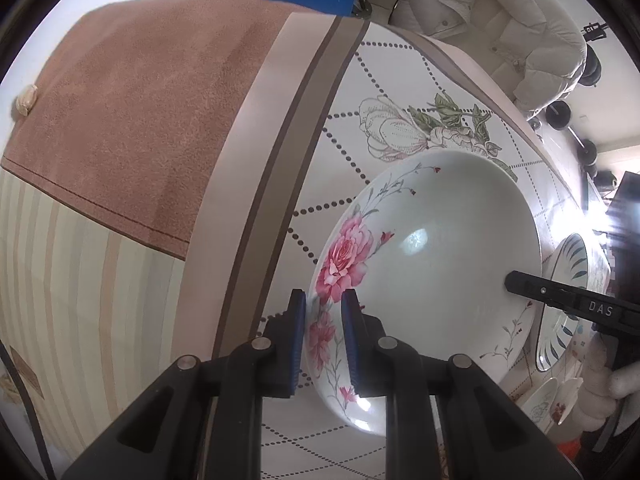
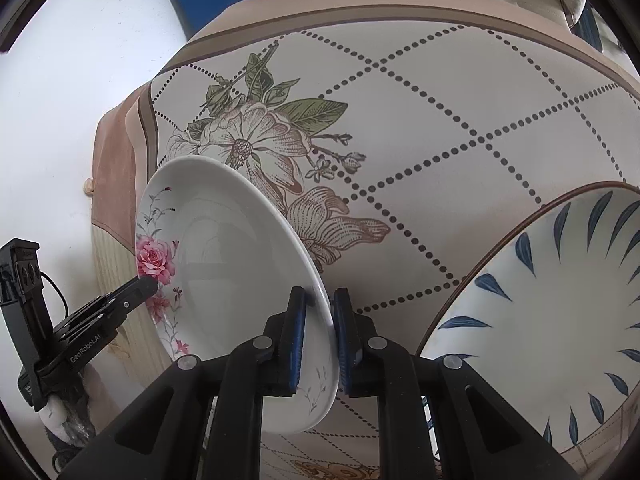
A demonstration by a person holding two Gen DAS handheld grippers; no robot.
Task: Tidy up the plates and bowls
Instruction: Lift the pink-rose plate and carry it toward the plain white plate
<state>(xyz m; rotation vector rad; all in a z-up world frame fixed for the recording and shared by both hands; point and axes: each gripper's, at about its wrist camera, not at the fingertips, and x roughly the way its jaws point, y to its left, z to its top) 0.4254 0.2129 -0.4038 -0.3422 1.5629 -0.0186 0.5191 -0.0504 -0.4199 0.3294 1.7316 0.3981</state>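
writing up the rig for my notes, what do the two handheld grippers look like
Both grippers are black plastic with silver pivot pins on the linkage arms and blue ribbed pads on the inside of the fingers. The left gripper shows white "GenRobot.AI" lettering and a thin black cable on its body in the right wrist view. The right gripper carries white "DAS" lettering, seen from the left wrist view.

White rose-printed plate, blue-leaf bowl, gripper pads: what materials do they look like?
White rose-printed plate: glazed ceramic or porcelain by the look, with sharp window glare on a smooth face. White bowl with blue leaf strokes and brown rim: likely glazed ceramic too, less shiny. Blue pads: probably ribbed rubber, matte.
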